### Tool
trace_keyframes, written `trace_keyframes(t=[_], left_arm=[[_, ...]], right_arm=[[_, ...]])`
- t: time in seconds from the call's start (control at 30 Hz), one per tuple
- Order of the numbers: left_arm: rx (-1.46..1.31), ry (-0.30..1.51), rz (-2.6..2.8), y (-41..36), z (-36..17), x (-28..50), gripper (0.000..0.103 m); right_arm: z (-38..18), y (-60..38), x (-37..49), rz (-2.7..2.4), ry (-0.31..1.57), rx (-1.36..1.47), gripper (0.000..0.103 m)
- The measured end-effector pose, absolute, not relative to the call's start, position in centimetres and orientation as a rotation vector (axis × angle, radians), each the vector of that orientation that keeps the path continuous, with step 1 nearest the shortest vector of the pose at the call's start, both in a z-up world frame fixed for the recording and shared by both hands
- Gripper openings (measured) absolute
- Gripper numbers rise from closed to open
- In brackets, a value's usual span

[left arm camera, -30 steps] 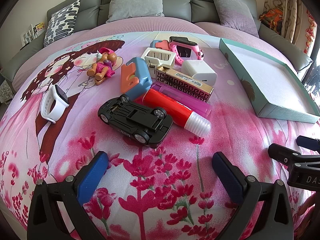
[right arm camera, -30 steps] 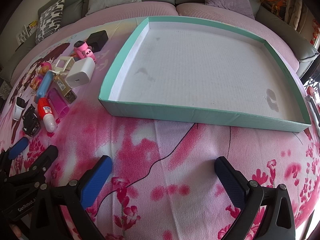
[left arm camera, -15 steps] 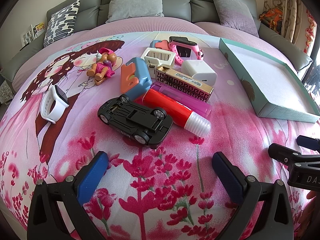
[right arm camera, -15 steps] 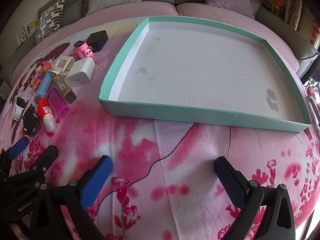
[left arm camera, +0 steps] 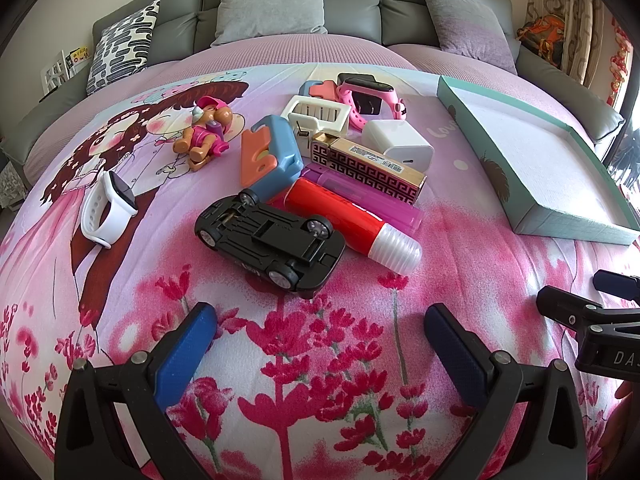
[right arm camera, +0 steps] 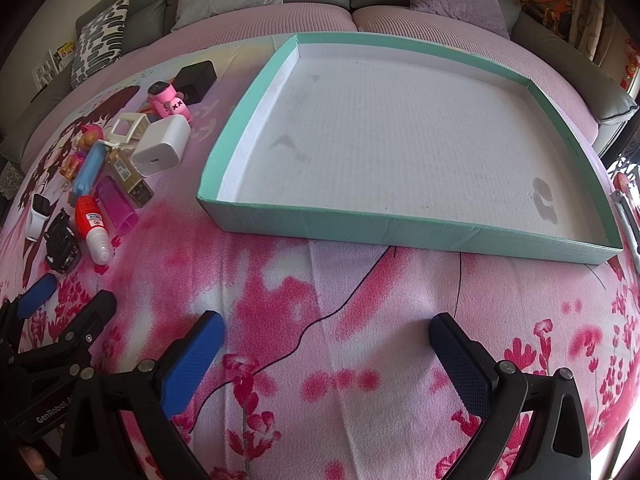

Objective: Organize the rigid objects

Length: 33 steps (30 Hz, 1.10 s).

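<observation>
Toys and gadgets sit heaped on the bed, nothing in the teal tray yet. Left wrist view: the left claw hangs with fingers wide apart and empty, the upturned black toy car nearest, touching the red glue stick. Best bet, I'd say: straddle the car across its narrow width, squeeze gently, lift clear of the glue. Right wrist view: the right claw gapes empty too, facing the tray's near wall, pile well off left.
</observation>
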<state>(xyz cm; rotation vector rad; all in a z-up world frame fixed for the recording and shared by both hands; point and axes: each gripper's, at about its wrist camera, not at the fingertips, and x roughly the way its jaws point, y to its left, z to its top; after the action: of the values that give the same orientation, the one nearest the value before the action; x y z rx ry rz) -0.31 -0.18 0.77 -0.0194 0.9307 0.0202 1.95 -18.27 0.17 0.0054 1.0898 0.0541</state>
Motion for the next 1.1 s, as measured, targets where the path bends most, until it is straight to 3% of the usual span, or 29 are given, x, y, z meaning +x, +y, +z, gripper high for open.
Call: trace_keyframes(t=[0.43,0.83,0.93,1.1], left_arm=[[-0.062,0.947,-0.033,1.1,2.2,-0.2,0.103],[-0.158,0.889,0.190,10.6,6.5,2.2,0.103],[-0.177,0.906,0.223,12.4,6.1,3.0,0.103],[-0.205,0.927,0.228,13.9,4.9,4.0,0.102]], right_arm=[[2.1,-19.7,1.1,0.090,0.997,0.085,0.103],[6.7,-14.3,2.0,0.275,0.874,0.069,0.103],[6.4,-11.8,2.5,0.329,0.883,0.045,0.097],[4.8,-8.3,3.4,0.409,0.945,-0.012,0.078]])
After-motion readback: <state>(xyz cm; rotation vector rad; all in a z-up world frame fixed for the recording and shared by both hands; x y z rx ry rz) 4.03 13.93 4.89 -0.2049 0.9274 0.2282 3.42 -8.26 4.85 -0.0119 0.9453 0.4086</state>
